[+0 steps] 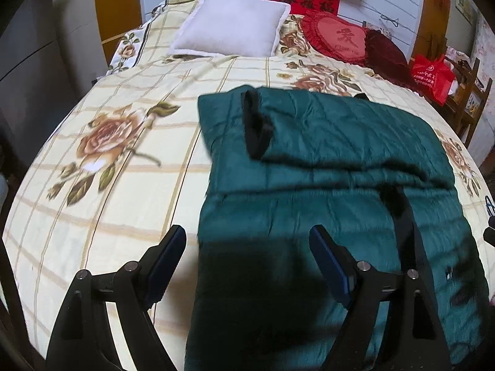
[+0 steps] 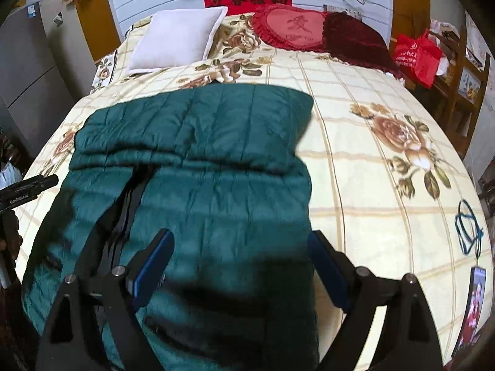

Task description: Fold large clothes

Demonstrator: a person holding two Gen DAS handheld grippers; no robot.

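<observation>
1. Holding both tools above the near end of the bed, we have our left gripper (image 1: 247,241) with its jaws wide apart and gripping nothing; our right gripper (image 2: 239,244) is likewise spread and empty.
2. Below them lies the green quilted jacket (image 1: 324,167), flat on the floral bedspread (image 1: 123,185). It looks partly folded already: a sleeve with a black cuff (image 1: 256,123) lies across the upper part, and a black zipper (image 2: 123,213) runs down the front.
3. We judge the jacket soft, puffy and light. The padding will spring back, so folds may need pressing down. The shell looks smooth and could slip, so a pinch should take several layers, not the skin alone.
4. Good holds, in our view, are the two near hem corners: the left edge sits between the left gripper's fingers, and the right edge (image 2: 309,185) sits just inside the right gripper's right finger. We would avoid the zipper, which is stiff.
5. Open bedspread lies on both sides and beyond the collar end, giving room to carry the hem forward.
6. Further off are a white pillow (image 1: 229,27) and red cushions (image 1: 337,37) at the headboard, well apart from the jacket. A blue cord (image 2: 468,228) and a small card lie near the right edge of the bed.
</observation>
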